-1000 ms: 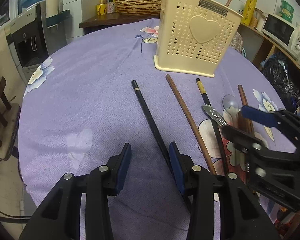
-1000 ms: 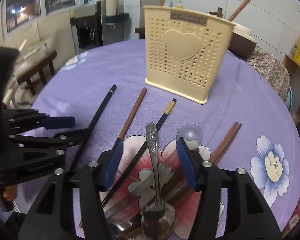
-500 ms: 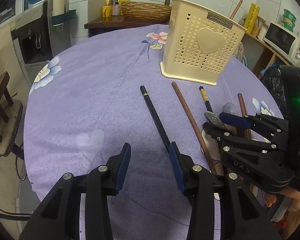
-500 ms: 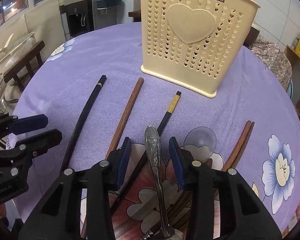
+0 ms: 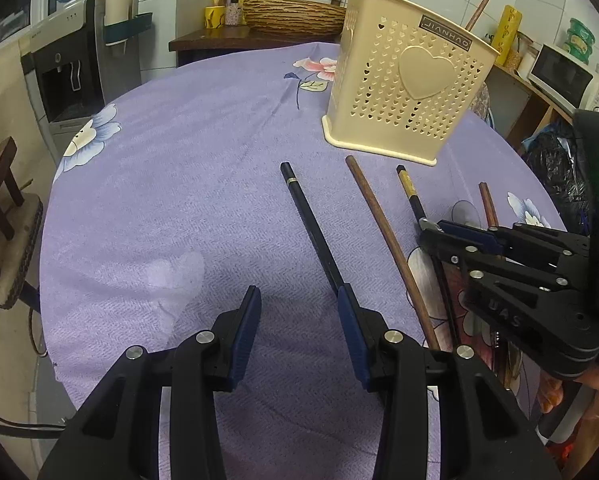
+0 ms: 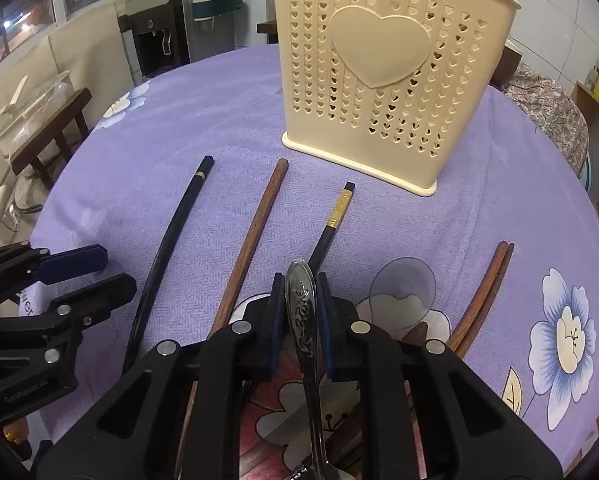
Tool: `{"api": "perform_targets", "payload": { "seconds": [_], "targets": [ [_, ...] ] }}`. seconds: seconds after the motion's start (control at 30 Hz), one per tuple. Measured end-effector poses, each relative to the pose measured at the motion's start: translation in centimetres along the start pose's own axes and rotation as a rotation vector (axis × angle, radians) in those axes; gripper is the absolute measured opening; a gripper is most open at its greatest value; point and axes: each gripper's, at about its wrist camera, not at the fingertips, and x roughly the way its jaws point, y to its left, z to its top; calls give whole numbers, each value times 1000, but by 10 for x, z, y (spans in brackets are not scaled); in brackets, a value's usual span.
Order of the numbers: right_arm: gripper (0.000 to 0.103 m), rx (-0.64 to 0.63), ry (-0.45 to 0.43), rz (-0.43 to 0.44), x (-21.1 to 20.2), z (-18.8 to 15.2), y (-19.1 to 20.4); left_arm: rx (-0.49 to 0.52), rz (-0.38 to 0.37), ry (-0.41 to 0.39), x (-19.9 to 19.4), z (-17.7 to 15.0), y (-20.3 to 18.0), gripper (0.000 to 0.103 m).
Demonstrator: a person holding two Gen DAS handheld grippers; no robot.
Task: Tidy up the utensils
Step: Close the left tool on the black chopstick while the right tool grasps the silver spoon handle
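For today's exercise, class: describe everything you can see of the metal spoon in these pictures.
The metal spoon is silvery and shiny, with an embossed pattern along its handle and a rounded handle end pointing toward the cream utensil holder. It lies lengthwise between the blue pads of the right gripper, whose jaws are closing on the handle; the pads look to be at its sides. Its bowl sits at the bottom edge of the right wrist view, mostly cut off. It rests over chopsticks on the purple flowered tablecloth.
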Motion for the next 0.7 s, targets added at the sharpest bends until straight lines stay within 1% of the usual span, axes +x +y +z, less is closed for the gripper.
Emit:
{"api": "perform_targets", "payload": {
  "seconds": [0.13,0.27,0.33,0.43,0.5,0.7],
  "targets": [
    [16,12,-66,3,-23,-3,-4,-6,-4,0,2,4,0,41],
    [16,55,-171,24,-61,-10,-15,-16,-9,-10,6,14,1,40],
    [15,75,-236,21,-84,-15,-19,-11,4,-22,8,21,-1,40],
    [15,107,-300,17,-109,-20,-25,-1,4,-15,16,33,-6,40],
    [15,122,-332,4,-124,-26,-30,5,12,-11,23,43,-10,40],
    [15,129,-370,-9,-143,-33,-33,36,91,-17,37,61,-19,40]
  ]
}}
